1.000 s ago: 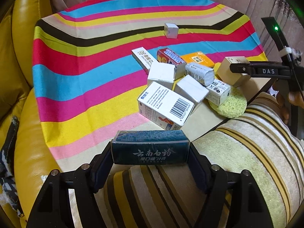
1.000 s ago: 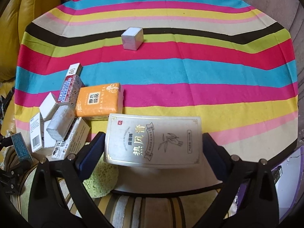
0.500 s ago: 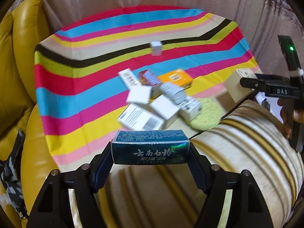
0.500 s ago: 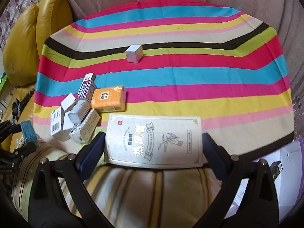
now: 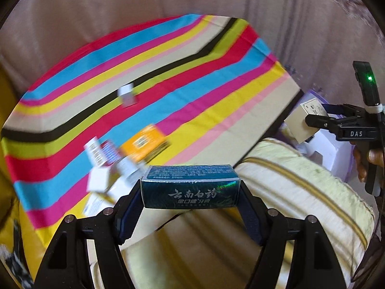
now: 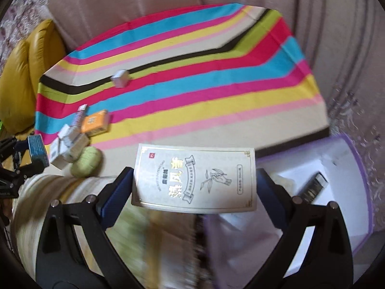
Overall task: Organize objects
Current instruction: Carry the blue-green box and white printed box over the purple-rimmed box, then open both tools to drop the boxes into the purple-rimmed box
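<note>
My left gripper is shut on a dark teal box and holds it in the air over a striped cushion. My right gripper is shut on a flat beige box, held above the table's near edge; it also shows in the left wrist view. A pile of small boxes with an orange box lies on the striped tablecloth. A small white cube box stands alone farther back.
A purple-rimmed white bin sits at the right, with a dark box inside. A green sponge lies by the pile. A yellow sofa cushion is at the left, a curtain behind the table.
Both grippers have lifted and pulled back from the table with their boxes, swinging right. The purple-rimmed bin has come into the right wrist view.
</note>
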`<action>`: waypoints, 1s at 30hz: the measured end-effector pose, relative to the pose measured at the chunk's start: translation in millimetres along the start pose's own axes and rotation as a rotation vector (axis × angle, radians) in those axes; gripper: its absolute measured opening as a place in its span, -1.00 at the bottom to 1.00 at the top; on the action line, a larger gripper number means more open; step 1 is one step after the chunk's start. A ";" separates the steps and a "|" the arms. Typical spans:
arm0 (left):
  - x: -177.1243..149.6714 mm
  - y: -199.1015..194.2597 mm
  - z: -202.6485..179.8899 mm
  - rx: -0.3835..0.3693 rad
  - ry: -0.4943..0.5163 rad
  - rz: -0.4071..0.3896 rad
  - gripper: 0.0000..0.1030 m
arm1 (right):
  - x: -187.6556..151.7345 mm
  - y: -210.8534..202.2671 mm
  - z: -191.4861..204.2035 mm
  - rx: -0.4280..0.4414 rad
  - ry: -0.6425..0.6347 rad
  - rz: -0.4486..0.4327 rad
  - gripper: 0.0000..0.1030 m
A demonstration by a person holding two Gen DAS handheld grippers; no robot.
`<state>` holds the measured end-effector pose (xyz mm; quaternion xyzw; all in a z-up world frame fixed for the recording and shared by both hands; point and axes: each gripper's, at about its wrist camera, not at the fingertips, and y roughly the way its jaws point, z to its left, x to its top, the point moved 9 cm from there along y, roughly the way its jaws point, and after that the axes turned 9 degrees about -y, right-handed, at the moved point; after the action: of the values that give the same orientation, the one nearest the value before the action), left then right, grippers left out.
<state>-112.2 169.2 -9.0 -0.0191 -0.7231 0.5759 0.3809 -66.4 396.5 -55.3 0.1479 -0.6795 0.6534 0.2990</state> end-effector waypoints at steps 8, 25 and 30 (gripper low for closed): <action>26.6 25.4 -83.4 -0.067 0.146 0.034 0.43 | -47.6 -6.4 -75.6 -0.094 0.094 0.043 0.92; 41.2 94.1 -264.3 -0.213 0.443 0.169 0.43 | -139.3 3.3 -162.1 -0.293 0.070 0.240 0.92; 42.4 121.2 -292.7 -0.221 0.465 0.214 0.43 | -156.2 8.0 -171.6 -0.311 0.046 0.313 0.92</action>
<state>-24.4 469.2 -75.7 -0.2683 -0.6685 0.5108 0.4692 86.9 535.3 -161.0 -0.0220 -0.7797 0.5824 0.2287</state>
